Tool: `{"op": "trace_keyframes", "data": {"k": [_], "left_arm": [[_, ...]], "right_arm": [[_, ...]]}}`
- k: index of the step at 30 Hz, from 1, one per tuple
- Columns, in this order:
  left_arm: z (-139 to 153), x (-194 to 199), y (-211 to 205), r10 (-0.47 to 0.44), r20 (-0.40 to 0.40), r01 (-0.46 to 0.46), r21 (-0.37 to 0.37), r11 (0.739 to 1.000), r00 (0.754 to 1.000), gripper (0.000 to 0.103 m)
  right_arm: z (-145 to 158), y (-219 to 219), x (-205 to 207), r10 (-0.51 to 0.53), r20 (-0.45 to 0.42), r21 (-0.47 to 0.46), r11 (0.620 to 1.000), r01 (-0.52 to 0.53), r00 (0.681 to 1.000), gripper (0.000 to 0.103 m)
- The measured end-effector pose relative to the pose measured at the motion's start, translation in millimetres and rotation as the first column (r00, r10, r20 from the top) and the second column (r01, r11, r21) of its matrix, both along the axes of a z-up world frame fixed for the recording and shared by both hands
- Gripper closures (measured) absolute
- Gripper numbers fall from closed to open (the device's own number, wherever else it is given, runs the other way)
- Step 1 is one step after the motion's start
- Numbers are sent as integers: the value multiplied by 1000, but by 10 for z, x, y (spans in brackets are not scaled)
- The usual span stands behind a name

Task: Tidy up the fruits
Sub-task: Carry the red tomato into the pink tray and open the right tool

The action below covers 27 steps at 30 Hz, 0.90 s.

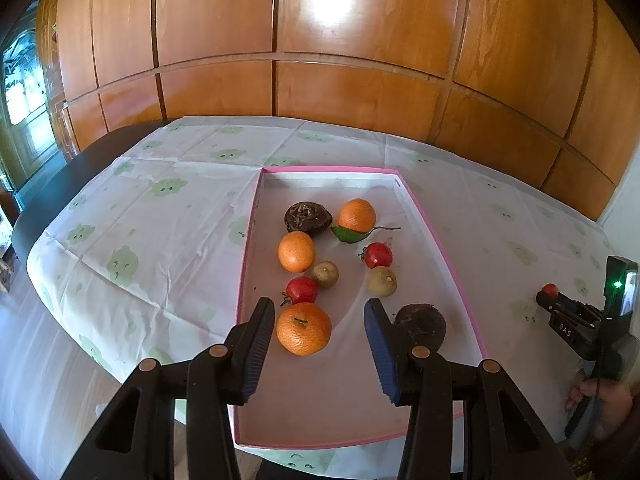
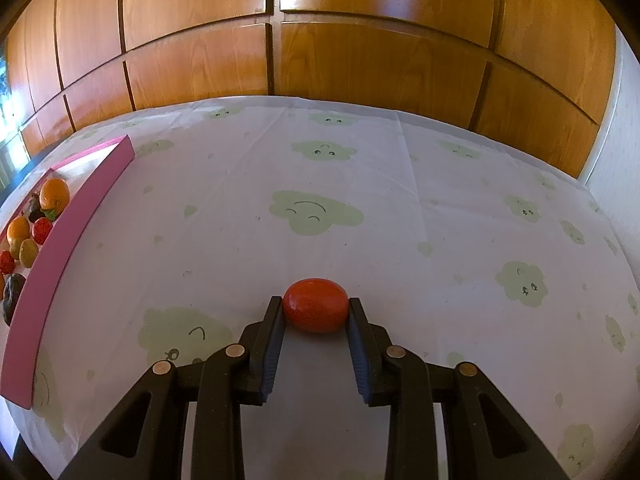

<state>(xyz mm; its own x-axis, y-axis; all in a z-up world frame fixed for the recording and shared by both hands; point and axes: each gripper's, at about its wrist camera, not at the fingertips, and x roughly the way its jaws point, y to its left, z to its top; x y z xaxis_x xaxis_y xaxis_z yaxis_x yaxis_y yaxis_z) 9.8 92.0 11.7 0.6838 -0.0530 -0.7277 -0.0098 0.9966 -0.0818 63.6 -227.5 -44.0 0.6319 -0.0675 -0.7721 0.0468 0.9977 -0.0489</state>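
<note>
A pink-rimmed tray (image 1: 440, 240) holds three oranges, two red fruits, two brownish-green fruits and two dark brown ones. My left gripper (image 1: 320, 310) hangs open over the tray's near half. The nearest orange (image 1: 304, 328) lies below the gap, close to the left finger, with the pads not pressing on it. One dark fruit (image 1: 424, 320) sits partly hidden behind the right finger. Off the tray to the right, my right gripper (image 2: 316, 305) is shut on a smooth red fruit (image 2: 316, 306) just above the tablecloth. The left wrist view shows this same red fruit (image 1: 550, 290).
A white tablecloth (image 2: 360, 168) with green cloud faces covers the table. Wooden cabinet panels (image 1: 320, 92) stand behind it. The tray's pink wall (image 2: 80, 216) runs along the left of the right wrist view. A person's hand (image 1: 600, 400) holds the right gripper's handle.
</note>
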Motion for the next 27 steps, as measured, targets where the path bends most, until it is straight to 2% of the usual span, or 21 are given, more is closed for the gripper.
{"op": "trace_keyframes", "data": {"k": [6,11,19,27], "left_arm": [[-11,-9,58,7,-3,-7,-2,1000,1000,55],[-18,-8,96,13,1,-13,-7,1000,1000,55],[-23,-7,135,16,3,-16,-14,1000,1000,55],[-35,-23,188,26,4,-26,-17,1000,1000,55]], "right_arm": [[35,25,26,-5,-38,-3,1000,4,999,73],[133,124,57,28,-66,48,999,-24,997,72],[450,666,72,189,-19,96,978,-186,982,72],[648,1251,173,347,-1,136,929,-344,938,72]]}}
